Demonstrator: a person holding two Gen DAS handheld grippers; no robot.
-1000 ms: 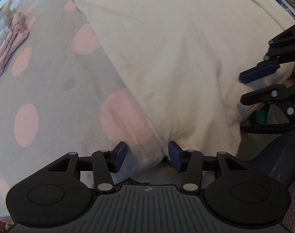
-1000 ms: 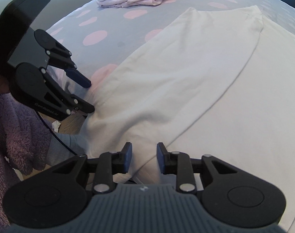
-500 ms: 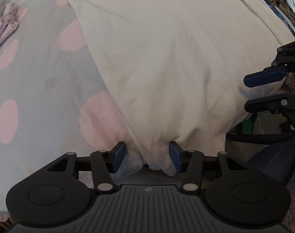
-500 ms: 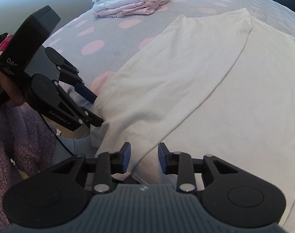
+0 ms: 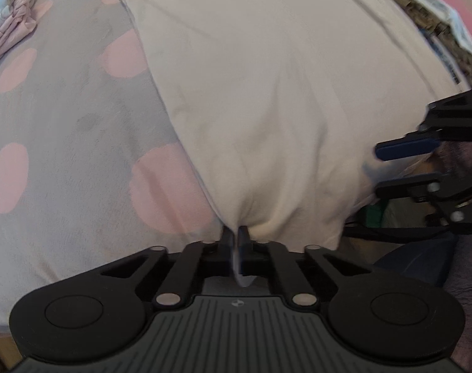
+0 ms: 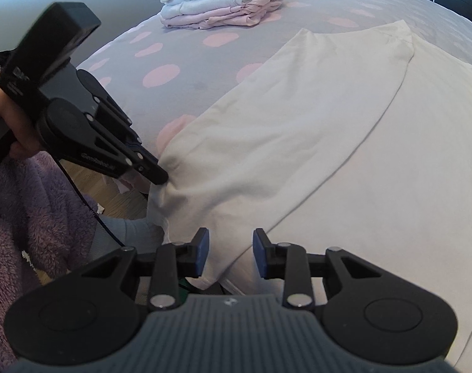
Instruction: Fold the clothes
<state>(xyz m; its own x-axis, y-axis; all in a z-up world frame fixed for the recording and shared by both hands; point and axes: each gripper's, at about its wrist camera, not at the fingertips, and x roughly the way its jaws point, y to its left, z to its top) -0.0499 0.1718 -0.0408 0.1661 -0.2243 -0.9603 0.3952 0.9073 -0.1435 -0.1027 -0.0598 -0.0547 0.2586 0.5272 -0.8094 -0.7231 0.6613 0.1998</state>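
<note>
step: left gripper clamped on near corner of white garment, spread on the bed at its near edge.
right gripper: parted, straddling the folded flap's hem, not pinching.
next: probably close right on hem, then lift both corners and carry toward far edge; keep the layers together.
stack: folded clothes at far side of bed.
change: left jaws were apart around the corner a second ago, now shut; cloth bunched.
</note>
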